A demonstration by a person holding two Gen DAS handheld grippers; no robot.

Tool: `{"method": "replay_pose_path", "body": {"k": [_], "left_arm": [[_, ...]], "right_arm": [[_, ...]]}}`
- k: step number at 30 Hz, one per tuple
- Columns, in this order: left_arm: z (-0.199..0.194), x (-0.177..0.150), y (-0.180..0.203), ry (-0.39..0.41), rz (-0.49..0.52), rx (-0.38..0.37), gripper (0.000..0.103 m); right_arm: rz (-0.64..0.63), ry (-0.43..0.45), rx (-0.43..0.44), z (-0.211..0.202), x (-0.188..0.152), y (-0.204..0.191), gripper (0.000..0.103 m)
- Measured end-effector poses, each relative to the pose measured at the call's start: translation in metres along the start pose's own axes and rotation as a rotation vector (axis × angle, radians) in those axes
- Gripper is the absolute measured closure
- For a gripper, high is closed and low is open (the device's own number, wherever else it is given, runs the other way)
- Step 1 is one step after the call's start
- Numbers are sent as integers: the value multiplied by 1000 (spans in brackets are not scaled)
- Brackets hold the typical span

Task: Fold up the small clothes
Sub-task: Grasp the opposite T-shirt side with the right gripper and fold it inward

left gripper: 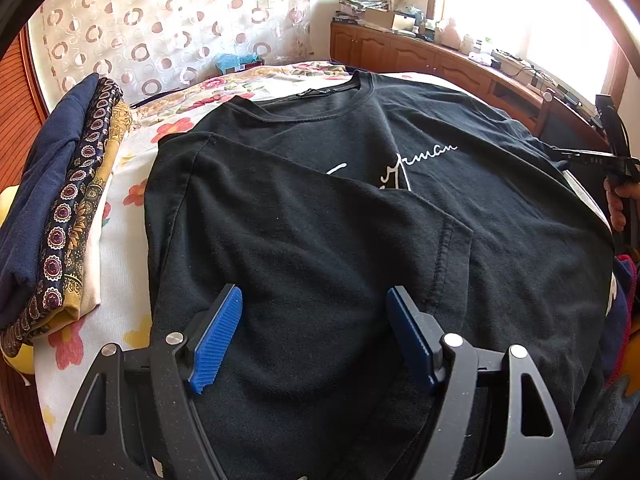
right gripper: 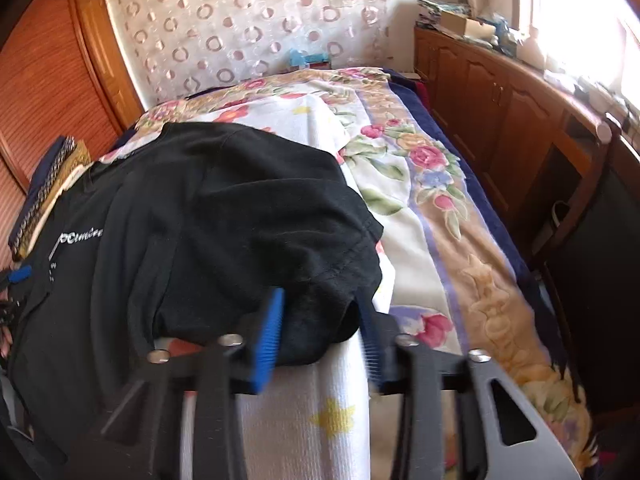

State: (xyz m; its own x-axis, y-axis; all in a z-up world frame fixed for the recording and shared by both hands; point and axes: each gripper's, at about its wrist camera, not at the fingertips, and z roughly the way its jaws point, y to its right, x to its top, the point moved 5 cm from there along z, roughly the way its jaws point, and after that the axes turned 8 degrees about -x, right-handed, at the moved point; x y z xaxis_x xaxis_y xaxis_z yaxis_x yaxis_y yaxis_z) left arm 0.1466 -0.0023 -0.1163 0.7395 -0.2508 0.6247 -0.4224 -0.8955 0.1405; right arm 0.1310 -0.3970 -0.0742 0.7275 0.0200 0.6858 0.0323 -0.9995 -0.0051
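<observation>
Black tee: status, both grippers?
Left gripper open, hovering over black tee, left side already folded in. Right gripper fingers either side of the right sleeve; grip unconfirmed. Folded stack at left, clear of the work.

left gripper agape, right gripper clamped

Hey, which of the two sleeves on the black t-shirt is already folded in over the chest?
The sleeve by the left tool; it covers part of the white lettering. The other sleeve hangs outward at the right tool.
</observation>
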Motion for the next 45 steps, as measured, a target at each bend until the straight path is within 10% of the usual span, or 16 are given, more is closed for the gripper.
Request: {"method": "replay_pose_path", "body": {"k": [5, 24, 34, 45], "left_arm": [[0, 0, 0, 0, 0, 0, 28], [-82, 13, -6, 246, -105, 91, 28], [-93, 9, 18, 306, -108, 54, 28], [-86, 4, 36, 296, -90, 29, 28]], "right_arm": [[-70, 31, -41, -1, 5, -13, 95], [-314, 210, 211, -46, 15, -154, 96], [-325, 150, 261, -35, -11, -148, 62], [-228, 160, 115, -48, -10, -92, 61]]}}
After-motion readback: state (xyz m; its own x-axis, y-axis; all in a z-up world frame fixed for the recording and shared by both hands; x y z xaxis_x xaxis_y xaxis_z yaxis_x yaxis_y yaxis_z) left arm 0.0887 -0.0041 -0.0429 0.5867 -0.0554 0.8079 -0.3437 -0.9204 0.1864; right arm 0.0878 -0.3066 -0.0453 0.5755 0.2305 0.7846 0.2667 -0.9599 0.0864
